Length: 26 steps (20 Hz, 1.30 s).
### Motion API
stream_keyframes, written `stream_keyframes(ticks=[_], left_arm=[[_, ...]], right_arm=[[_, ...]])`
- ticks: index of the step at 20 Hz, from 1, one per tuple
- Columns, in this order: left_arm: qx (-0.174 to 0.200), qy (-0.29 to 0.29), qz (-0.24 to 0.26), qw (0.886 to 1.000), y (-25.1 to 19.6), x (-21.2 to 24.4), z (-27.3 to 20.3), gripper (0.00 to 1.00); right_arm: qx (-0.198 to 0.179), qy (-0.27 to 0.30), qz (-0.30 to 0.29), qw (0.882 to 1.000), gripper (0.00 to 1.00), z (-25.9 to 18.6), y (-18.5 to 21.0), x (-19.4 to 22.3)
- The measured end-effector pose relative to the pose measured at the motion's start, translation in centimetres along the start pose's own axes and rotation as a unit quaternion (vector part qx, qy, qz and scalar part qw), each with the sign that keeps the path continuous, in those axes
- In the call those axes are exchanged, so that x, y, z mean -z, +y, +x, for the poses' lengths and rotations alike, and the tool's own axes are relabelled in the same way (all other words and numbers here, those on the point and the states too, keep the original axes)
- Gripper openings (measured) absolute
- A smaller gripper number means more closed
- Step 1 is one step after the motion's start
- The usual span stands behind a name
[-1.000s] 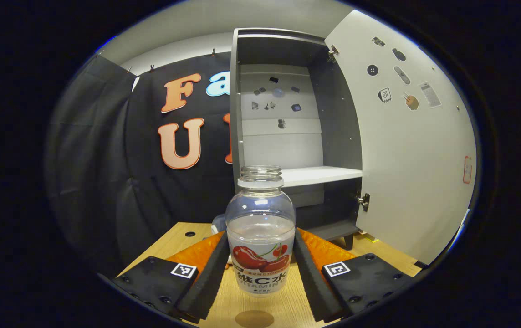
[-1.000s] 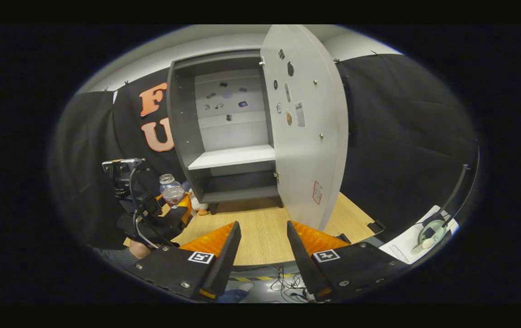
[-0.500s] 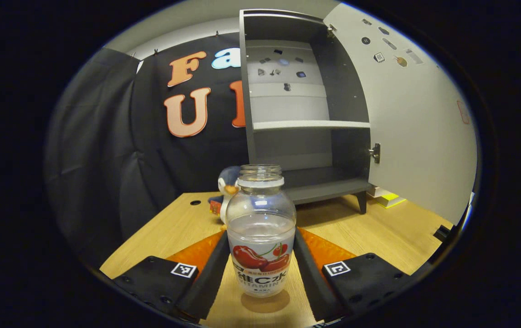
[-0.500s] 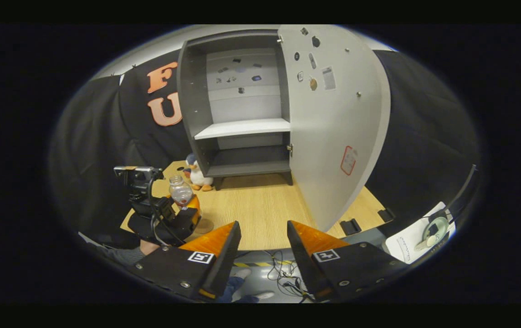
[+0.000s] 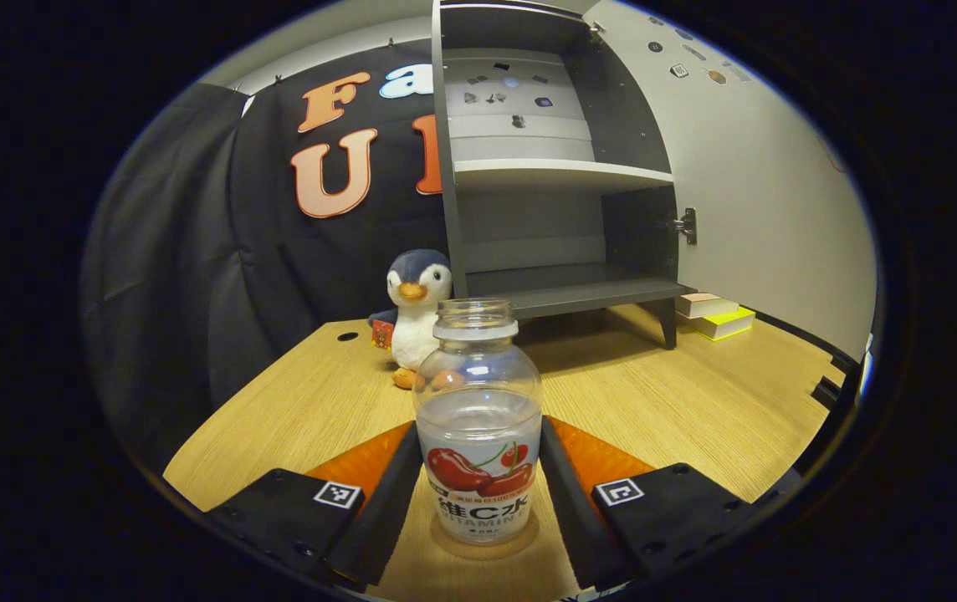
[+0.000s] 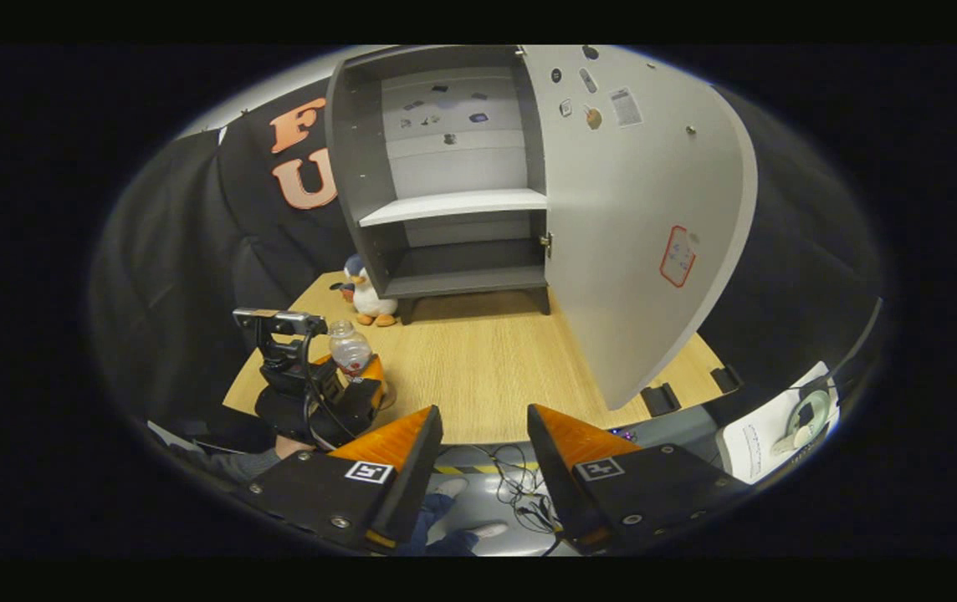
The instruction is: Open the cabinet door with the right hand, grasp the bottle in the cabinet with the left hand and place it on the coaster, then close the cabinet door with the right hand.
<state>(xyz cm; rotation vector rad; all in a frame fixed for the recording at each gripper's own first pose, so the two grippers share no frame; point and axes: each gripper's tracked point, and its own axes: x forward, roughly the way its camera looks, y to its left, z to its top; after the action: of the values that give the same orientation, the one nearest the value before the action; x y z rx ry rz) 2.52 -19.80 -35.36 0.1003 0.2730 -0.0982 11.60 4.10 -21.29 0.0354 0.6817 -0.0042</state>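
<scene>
A clear, capless bottle (image 5: 478, 418) with a cherry label stands upright between the fingers of my left gripper (image 5: 478, 468), which is shut on its sides. Its base rests on a round brown coaster (image 5: 520, 542) on the wooden table (image 5: 696, 401). The grey cabinet (image 5: 545, 167) stands at the back with its pale door (image 5: 763, 192) swung wide to the right and its shelves bare. In the right gripper view, my right gripper (image 6: 483, 468) is open and holds nothing, off the table's near edge. From there the left gripper (image 6: 319, 393) with the bottle (image 6: 350, 349) shows at the left, in front of the cabinet (image 6: 453, 167) and its door (image 6: 646, 226).
A penguin plush (image 5: 416, 309) sits left of the cabinet, behind the bottle. A small stack of books (image 5: 713, 305) lies under the open door. Cables (image 6: 520, 493) lie on the floor below the table's near edge. A sheet of paper with a roll (image 6: 788, 422) lies at the right.
My left gripper has come down with the bottle until its base met the coaster. The right gripper has drawn back from the cabinet, still open.
</scene>
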Motion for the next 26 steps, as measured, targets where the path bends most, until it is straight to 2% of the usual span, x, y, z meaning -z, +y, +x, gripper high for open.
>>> stream_keyframes(ticks=[4, 6, 8, 14, 22, 26], left_arm=[[-0.006, 0.013, 0.001, 1.0, 0.2, 0.9, -0.8, 0.86], [-0.022, 0.025, 0.013, 0.999, 1.0, 1.2, -1.0, 0.88], [-0.027, 0.018, 0.019, 0.999, 1.3, 0.6, -1.2, 0.95], [-0.026, 0.009, 0.012, 1.0, 1.6, -0.3, -1.8, 0.94], [-0.025, -0.033, 0.024, 0.999, 1.1, -4.7, -3.6, 0.94], [-0.038, -0.058, 0.028, 0.997, 1.4, -7.8, -5.1, 0.94]], right_arm=[[-0.011, 0.004, 0.009, 1.0, 0.64, 0.3, 0.2, 0.1], [-0.014, 0.006, 0.011, 1.0, 0.64, 0.2, 0.3, 0.3], [-0.016, 0.007, 0.016, 1.0, 0.64, 0.0, 0.2, 0.5], [-0.027, 0.006, 0.015, 1.0, 0.64, 0.0, 0.4, 0.5], [-0.04, -0.006, 0.027, 0.999, 0.65, -1.4, 0.6, 0.5], [-0.052, -0.028, 0.04, 0.997, 0.65, -2.8, 0.5, -0.2]])
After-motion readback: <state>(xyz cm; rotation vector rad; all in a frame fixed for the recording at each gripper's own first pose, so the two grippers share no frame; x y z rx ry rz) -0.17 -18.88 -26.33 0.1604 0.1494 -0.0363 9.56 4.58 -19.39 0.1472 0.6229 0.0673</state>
